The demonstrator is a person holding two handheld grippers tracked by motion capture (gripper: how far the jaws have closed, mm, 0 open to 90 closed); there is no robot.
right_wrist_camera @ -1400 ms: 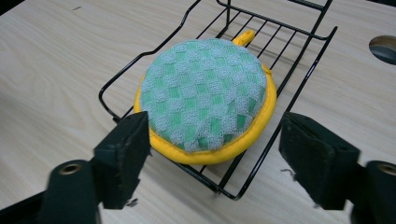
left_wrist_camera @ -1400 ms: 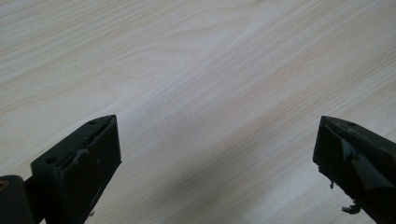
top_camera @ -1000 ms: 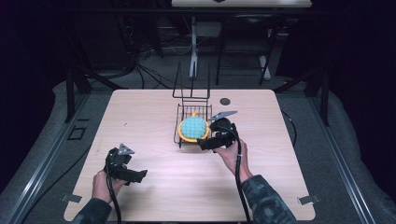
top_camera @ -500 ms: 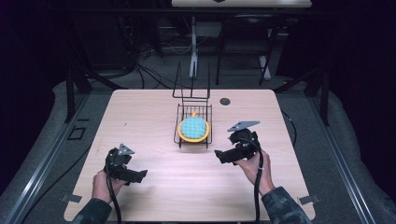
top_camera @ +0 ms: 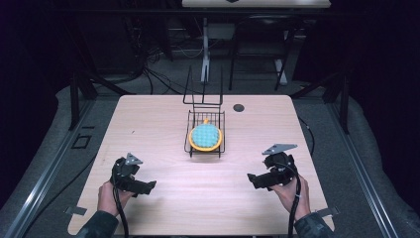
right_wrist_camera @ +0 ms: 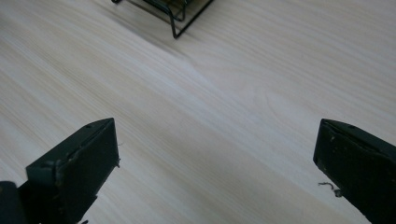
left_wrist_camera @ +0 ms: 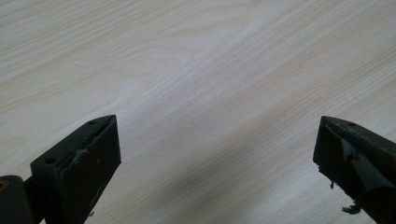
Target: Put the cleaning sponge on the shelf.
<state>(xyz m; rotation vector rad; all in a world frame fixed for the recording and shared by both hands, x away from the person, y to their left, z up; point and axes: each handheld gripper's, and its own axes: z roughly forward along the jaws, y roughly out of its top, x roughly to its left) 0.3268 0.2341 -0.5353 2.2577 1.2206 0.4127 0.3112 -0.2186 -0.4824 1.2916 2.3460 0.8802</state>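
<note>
Dark workshop clutter is surrounding a pale wooden table (top_camera: 163, 124), and two people's worth of attention is going to one wire rack (top_camera: 205, 134) standing near the table's middle, toward its far side.

Starting at the hands: the right gripper (top_camera: 253, 179) is hovering low over bare wood, well apart from the rack on its near right side, jaws spread wide and gripping nothing. In its own view the jaws are standing far apart with plain grain between them, and a corner of the rack's black wire (right_wrist_camera: 175, 21) is peeking in at the top. The left gripper (top_camera: 148, 186) is sitting well apart from the rack on its near left side, also released and empty, its jaws framing nothing but table.

Moving outward, the rack is holding an orange plate (top_camera: 218, 144) with a blue-green textured pad (top_camera: 204, 134) lying on top of it. A small dark disc (top_camera: 239, 107) is lying just beyond the rack's far right corner.

By my reading, the plate is already settled in the rack and both hands are parking clear of it. Doing this well means keeping the jaws open and the trailing cables away from the rack's wire feet, so nothing is nudging it, and resting each gripper on open wood on its own side of the rack rather than drifting back toward it.
</note>
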